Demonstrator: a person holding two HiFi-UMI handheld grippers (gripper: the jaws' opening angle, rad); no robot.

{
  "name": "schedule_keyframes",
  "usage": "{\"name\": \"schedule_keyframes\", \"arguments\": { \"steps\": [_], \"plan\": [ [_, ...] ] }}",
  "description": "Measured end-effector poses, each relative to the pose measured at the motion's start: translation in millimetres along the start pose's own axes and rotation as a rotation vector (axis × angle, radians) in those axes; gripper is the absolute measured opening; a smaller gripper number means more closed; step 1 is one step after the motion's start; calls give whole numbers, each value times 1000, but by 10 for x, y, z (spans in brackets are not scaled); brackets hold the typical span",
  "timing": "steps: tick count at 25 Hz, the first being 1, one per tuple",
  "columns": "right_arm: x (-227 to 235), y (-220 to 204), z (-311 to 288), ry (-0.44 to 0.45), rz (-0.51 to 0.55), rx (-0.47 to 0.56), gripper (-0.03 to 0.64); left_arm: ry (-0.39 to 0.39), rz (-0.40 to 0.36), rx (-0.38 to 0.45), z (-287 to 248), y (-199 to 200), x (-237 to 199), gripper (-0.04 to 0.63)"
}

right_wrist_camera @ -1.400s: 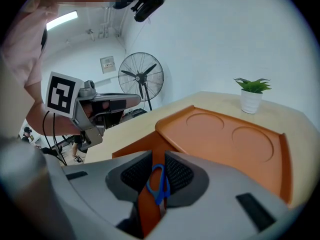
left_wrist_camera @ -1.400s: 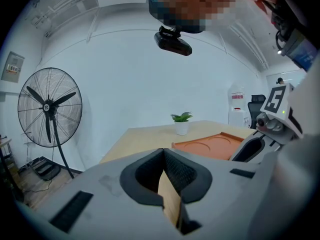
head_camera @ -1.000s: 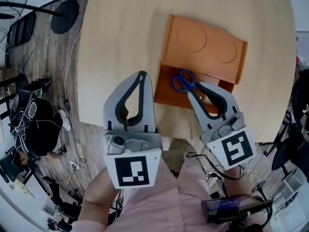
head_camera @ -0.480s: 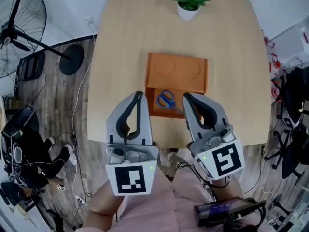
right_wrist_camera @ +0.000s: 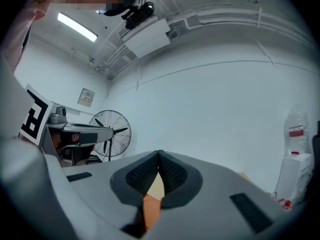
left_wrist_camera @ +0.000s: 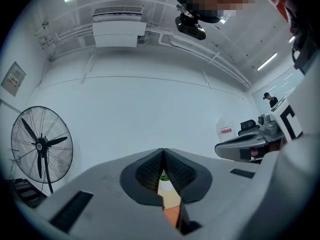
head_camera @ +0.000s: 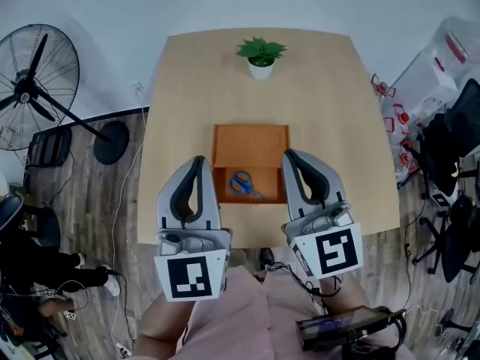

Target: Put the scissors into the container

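Scissors (head_camera: 241, 184): blue handles, greyish blades. Container (head_camera: 250, 137): plain orange all over. Table (head_camera: 337, 126): pale wood, faint grain. Potted plant (head_camera: 261, 55) at the table's far edge: green leaves, white pot. Left gripper (head_camera: 199, 160) and right gripper (head_camera: 289, 154): light grey shells, black pads (left_wrist_camera: 149, 173) with a fine grid texture, white cubes with black square markers. Pedestal fan (head_camera: 30, 88): black. Floor (head_camera: 90, 201): grey-brown planks. Person's clothing (head_camera: 232, 313): pale pink.

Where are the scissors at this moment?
In the head view, the scissors lie inside the open near compartment of the orange container, mid-table, between the tips of the left gripper and right gripper; neither holds them.
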State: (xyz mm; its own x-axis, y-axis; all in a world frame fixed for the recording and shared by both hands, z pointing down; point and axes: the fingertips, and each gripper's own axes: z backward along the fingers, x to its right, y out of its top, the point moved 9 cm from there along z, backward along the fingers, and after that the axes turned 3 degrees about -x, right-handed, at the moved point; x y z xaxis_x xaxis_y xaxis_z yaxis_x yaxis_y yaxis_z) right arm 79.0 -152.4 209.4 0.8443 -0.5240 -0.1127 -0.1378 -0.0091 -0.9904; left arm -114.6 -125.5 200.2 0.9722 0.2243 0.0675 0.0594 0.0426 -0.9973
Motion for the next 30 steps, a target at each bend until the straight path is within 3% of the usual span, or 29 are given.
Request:
{"name": "schedule_keyframes", "arguments": {
  "steps": [8, 30],
  "plan": [
    [-15, 137, 221, -20, 30, 48, 0, 5, -14, 66, 131, 213, 96, 5],
    [-161, 182, 235, -2, 60, 76, 0, 21, -12, 98, 229, 244, 80, 5]
  ]
}}
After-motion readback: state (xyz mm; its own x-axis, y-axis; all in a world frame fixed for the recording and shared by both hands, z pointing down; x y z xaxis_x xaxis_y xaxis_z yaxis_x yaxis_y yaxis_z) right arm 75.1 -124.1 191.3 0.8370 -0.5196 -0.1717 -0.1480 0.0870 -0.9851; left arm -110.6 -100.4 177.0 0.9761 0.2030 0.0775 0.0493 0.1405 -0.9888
